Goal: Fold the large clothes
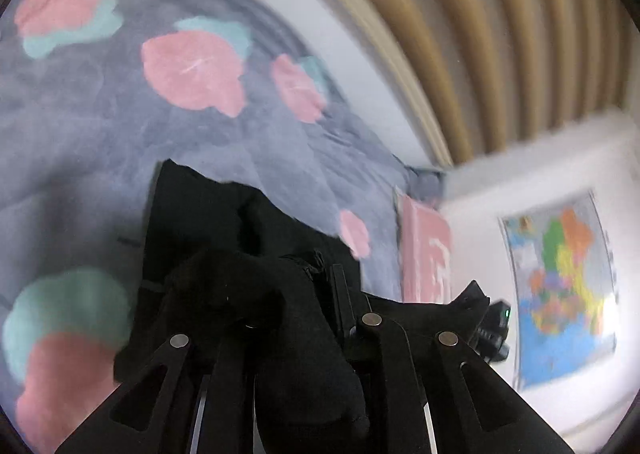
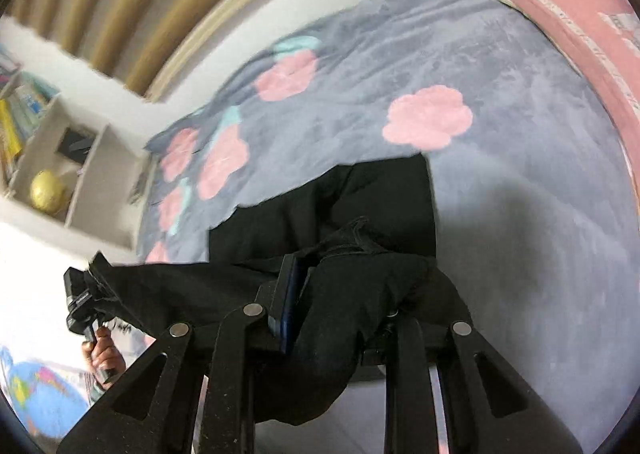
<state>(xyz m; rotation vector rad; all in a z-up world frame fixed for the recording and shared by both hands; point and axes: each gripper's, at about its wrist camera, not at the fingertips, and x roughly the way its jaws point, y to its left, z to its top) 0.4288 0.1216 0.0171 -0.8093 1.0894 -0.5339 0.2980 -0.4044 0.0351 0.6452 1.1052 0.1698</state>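
Black bunched fabric of a large dark garment (image 1: 304, 366) sits clamped in the left gripper (image 1: 308, 294), jaws nearly closed on it, cloth draping over the linkage. Right gripper (image 2: 320, 286) likewise pinched almost shut on the same black garment (image 2: 360, 294), which stretches taut between both tools above a grey plush bedspread with pink and teal flower patches (image 2: 520, 194), lower part hanging down onto it. Pink pillow (image 2: 572, 14) near the bed's head, colourful wall map (image 1: 560, 286), white shelf unit (image 2: 72, 158); a hand (image 2: 102, 358) grips the left tool's handle.
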